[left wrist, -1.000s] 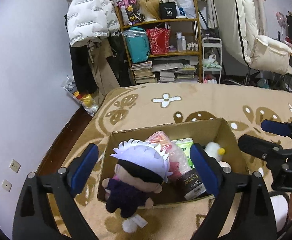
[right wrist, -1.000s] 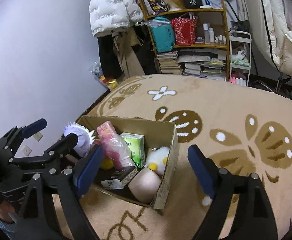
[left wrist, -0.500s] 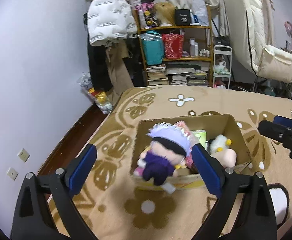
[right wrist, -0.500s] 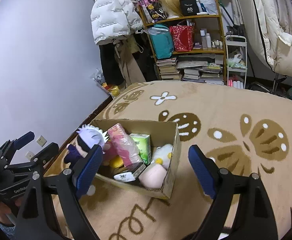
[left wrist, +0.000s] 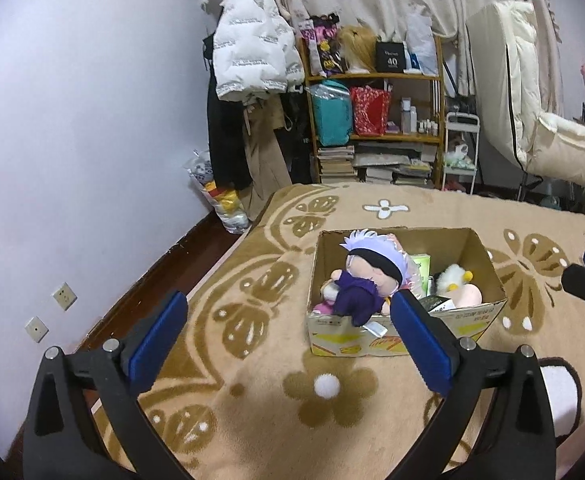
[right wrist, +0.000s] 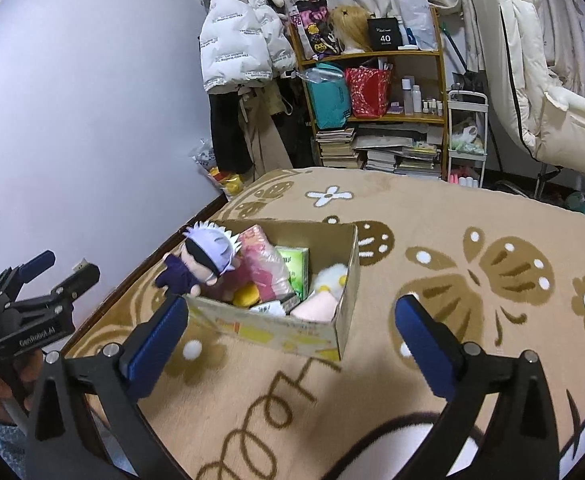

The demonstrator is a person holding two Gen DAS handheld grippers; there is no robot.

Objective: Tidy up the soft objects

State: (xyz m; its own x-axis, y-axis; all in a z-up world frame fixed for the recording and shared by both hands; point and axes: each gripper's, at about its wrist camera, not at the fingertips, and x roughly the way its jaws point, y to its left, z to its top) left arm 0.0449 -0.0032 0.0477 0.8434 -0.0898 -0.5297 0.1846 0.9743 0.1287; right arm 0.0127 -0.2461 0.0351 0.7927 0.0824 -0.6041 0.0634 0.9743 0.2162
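Brown corrugated cardboard forms the open box (left wrist: 406, 336) that sits on a beige carpet (left wrist: 252, 280) patterned with tan butterflies and white flowers. Inside the cardboard box, at its left end, lies a plush doll with pale lilac hair, a black blindfold and a dark purple outfit (left wrist: 366, 276); one arm hangs over the box's left wall in the right wrist view (right wrist: 202, 262). Beside the doll are a pink plastic-wrapped packet (right wrist: 266, 266), a green carton (right wrist: 294, 264), a white fluffy toy with yellow parts (left wrist: 452, 274) and a smooth pale pink rounded toy (left wrist: 468, 294), all packed closely together. A yellow soft piece (right wrist: 246, 294) shows low in the box, half hidden.

The left gripper (left wrist: 288, 334) hangs above the carpet in front of the box, its blue-padded jaws spread wide and having just been opening, with nothing between them. The right gripper (right wrist: 292, 330) is likewise spread wide after just opening, empty, the box's near wall showing in the gap between its fingers without touching them.

A small white fluffy ball (left wrist: 326, 386) lies on the carpet just in front of the box. At the back of the room stand a wooden shelf (left wrist: 376, 128) crowded with bags and stacked books and a white puffer jacket (left wrist: 252, 56) hanging by the lilac wall.
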